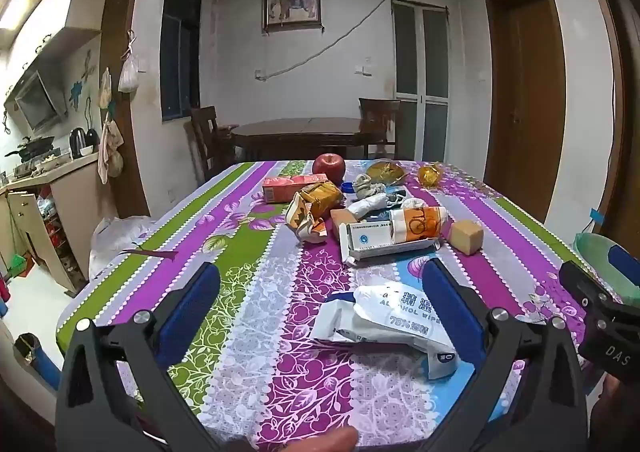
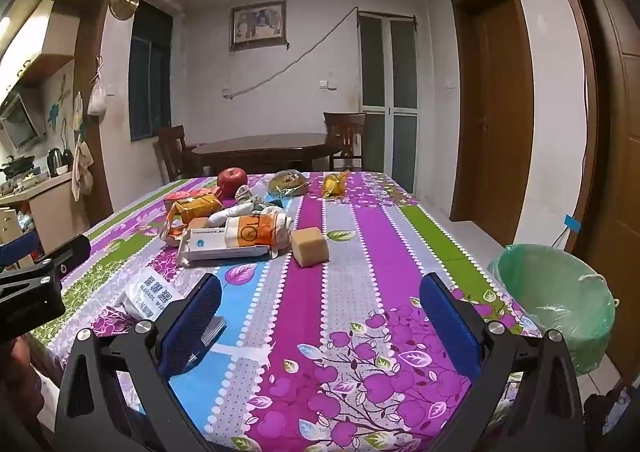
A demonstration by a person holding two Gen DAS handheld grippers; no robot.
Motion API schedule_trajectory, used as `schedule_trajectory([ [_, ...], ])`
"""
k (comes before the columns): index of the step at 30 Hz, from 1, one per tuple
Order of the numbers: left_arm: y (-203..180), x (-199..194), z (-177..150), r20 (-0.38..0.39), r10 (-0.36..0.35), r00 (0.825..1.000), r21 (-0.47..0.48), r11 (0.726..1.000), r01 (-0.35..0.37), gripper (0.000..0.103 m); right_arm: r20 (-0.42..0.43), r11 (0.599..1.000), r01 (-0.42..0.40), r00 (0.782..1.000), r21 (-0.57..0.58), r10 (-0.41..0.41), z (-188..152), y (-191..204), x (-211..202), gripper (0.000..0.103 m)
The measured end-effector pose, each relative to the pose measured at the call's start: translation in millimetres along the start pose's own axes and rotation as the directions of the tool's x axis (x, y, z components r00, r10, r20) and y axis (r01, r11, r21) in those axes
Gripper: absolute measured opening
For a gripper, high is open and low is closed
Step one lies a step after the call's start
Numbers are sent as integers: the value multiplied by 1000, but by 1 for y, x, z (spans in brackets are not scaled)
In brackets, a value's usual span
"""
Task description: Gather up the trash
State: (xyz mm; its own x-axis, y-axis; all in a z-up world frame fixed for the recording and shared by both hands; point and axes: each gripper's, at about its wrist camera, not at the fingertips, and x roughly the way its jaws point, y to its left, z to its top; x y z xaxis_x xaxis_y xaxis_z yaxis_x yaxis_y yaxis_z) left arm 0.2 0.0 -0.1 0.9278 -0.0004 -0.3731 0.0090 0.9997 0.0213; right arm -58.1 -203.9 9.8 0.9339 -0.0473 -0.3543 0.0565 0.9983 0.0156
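Note:
My left gripper (image 1: 320, 288) is open above the near part of the table, with a white alcohol wipes pack (image 1: 384, 324) lying between its fingers, close to the right one. The pack also shows in the right wrist view (image 2: 150, 298). My right gripper (image 2: 320, 292) is open and empty over bare tablecloth. A pile of wrappers lies mid-table: a white flat box (image 1: 384, 244), an orange-and-white wrapper (image 1: 420, 223), a crumpled yellow bag (image 1: 316, 199). A bin with a green liner (image 2: 556, 300) stands on the floor to the right of the table.
A red apple (image 1: 329, 166), a tan block (image 1: 466, 236), an orange carton (image 1: 294, 185) and gold wrappers (image 1: 430, 173) lie on the floral tablecloth (image 1: 248, 292). A dark dining table with chairs (image 1: 300, 131) stands behind. A kitchen counter (image 1: 52, 179) is at left.

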Motion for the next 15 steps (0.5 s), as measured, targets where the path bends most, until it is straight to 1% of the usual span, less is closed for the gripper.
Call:
schedule_trajectory([
  [7, 5, -5, -1, 10, -15, 1000, -10, 1000, 15, 98, -4, 1000, -7, 1000, 18, 7, 0, 0, 0, 99],
  [11, 0, 1, -6, -7, -30, 1000, -10, 999, 30, 98, -55, 998, -25, 998, 62, 29, -2, -6, 8, 99],
  [12, 0, 0, -7, -7, -34, 999, -12, 999, 34, 98, -63, 996, -30, 997, 78, 35, -2, -12, 10, 99],
  [15, 0, 3, -6, -19, -51, 999, -3, 999, 51, 98, -73, 992, -36, 996, 120, 45, -5, -14, 12, 99],
])
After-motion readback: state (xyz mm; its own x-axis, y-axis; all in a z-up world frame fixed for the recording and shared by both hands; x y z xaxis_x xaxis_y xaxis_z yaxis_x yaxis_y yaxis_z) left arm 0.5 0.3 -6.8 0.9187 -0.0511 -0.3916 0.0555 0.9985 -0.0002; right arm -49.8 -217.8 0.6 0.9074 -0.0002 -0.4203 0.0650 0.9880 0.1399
